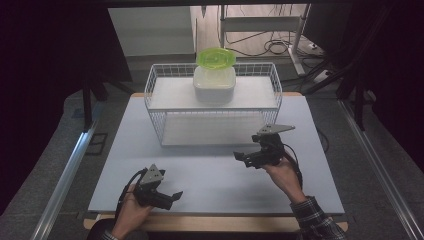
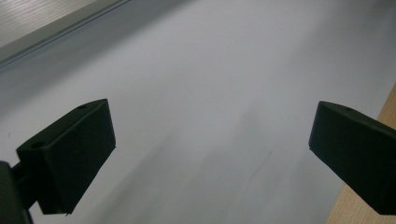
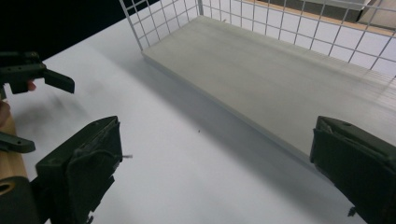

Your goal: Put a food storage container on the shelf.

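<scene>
High view: the right gripper (image 1: pixel 241 159) hangs over the pale tabletop (image 1: pixel 210 170) just in front of the wire basket (image 1: pixel 155 85), held from behind by the person's right hand (image 1: pixel 282 172). Its jaws point toward the person's left and stand wide apart with nothing between them. In the right gripper view the same two black jaws rise from the bottom corners, well separated, with bare tabletop (image 3: pixel 187 154) between them and the front edge of the basket's lower shelf (image 3: pixel 280 84) running across just beyond.

The left gripper (image 1: pixel 176 197) sits well in front of the basket, close to the near edge of the tabletop, gripped by the left hand (image 1: pixel 131 212). Its jaws too are spread wide and hold nothing; the left gripper view shows them far apart over plain tabletop (image 2: pixel 210 93), with a strip of the wooden table edge (image 2: pixel 373 116) at the right. The right gripper view also catches the left gripper (image 3: pixel 39 112) farther off at its left side, jaws apart.

On the basket's upper shelf (image 1: pixel 170 95) stands a white container (image 1: pixel 214 85), about midway along the basket's width, with a bright green bowl (image 1: pixel 216 58) resting on top of it. Both grippers are well apart from the container, and neither touches the basket.
</scene>
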The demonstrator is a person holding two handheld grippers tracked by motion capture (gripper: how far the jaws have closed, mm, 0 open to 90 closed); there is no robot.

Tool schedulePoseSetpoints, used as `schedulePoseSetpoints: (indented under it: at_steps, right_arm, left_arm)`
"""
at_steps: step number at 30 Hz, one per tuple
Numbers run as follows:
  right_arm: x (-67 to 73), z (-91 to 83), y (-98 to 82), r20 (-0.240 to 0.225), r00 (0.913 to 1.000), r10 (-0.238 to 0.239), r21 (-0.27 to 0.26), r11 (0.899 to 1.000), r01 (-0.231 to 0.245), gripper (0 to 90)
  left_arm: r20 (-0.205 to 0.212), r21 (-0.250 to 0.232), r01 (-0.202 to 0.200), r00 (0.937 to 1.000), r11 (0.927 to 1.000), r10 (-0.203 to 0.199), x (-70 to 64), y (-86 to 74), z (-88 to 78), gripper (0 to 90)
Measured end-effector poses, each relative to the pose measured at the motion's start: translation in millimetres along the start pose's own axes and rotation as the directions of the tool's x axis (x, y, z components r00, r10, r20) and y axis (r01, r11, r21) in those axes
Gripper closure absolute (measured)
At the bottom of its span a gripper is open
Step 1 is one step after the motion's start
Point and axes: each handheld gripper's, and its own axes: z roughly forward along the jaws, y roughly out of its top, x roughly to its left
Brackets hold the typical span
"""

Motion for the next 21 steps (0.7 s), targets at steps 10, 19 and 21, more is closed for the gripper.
schedulePoseSetpoints:
  at_steps: [10, 19, 21]
  right_arm:
    - [9.0, -0.4, -22.5, 0.048, 0.9983, -0.033, 0.012, 0.999, 0.033, 0.0]
    - [6.7, 1.7, -50.1, 0.058, 0.9967, -0.056, 0.068, 0.996, 0.052, 0.0]
    - [6.8, 3.2, -58.6, 0.060, 0.9962, -0.064, 0.091, 0.994, 0.058, 0.0]
  left_arm:
    - [-0.003, -0.006, -0.006, 1.0000, 1.0000, 0.006, -0.3, -0.2, 0.2, 0.2]
    - [-0.002, 0.000, -0.009, 1.0000, 1.0000, 0.009, -0.7, -0.3, 1.0, 0.1]
    - [-0.002, 0.001, -0.010, 1.0000, 1.0000, 0.010, -0.7, -0.3, 1.3, 0.1]
